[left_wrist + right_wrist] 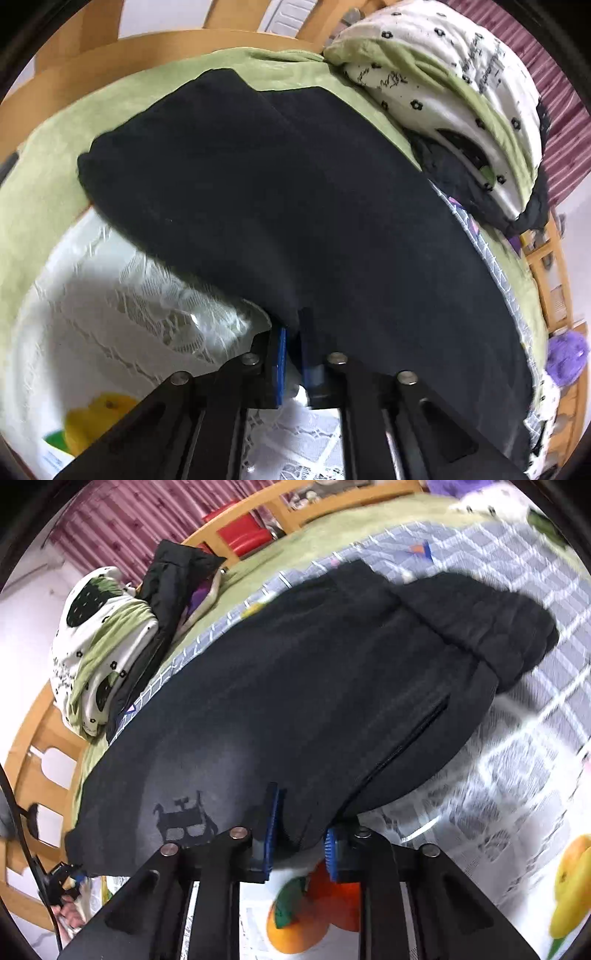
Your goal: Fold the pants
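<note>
Green bedding is covering the bed inside a wooden frame; black pants are lying spread across it, near edge hanging over a lace-and-fruit-print sheet. Left gripper is pinching that near edge, pads fully together on the cloth. Right gripper is clamping a thicker fold of the pants' near hem, jaws narrow. Open sheet is lying free on the near side. Along the far side a rolled flowered quilt and a dark jacket are crowding the pants.
</note>
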`<state>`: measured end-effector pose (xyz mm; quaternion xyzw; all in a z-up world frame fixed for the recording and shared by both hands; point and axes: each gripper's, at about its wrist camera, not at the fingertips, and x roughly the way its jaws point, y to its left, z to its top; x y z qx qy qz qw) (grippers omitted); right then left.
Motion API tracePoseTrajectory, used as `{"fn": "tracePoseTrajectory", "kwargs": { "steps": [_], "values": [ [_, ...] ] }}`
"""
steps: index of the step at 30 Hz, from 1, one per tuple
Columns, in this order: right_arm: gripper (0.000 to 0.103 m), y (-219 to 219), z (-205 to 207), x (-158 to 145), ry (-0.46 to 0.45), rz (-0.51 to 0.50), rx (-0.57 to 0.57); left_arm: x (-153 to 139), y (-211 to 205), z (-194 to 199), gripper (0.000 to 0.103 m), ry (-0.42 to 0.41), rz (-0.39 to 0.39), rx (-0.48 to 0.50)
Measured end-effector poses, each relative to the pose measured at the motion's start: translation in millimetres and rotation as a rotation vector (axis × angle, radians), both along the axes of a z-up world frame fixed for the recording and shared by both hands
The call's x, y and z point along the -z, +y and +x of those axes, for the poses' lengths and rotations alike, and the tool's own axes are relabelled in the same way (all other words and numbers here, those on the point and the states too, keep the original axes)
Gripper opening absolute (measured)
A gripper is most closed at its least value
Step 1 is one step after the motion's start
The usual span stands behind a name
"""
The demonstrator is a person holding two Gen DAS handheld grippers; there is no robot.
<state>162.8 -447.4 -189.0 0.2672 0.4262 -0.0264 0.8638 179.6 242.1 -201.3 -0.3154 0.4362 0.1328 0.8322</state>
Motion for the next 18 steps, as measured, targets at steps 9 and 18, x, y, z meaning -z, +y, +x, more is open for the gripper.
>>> {"fn": "tracePoseTrajectory", "kwargs": {
  "steps": [9, 18],
  "values": [
    [0.017, 10, 37, -91, -0.177, -0.114, -0.136, -75, -13, 37, 0.008, -0.205, 0.12, 0.089],
    [0.016, -2, 143, -105, -0.204, -0.133, -0.152, -105, -39, 147, 0.008, -0.276, 0.269, 0.13]
  ]
}}
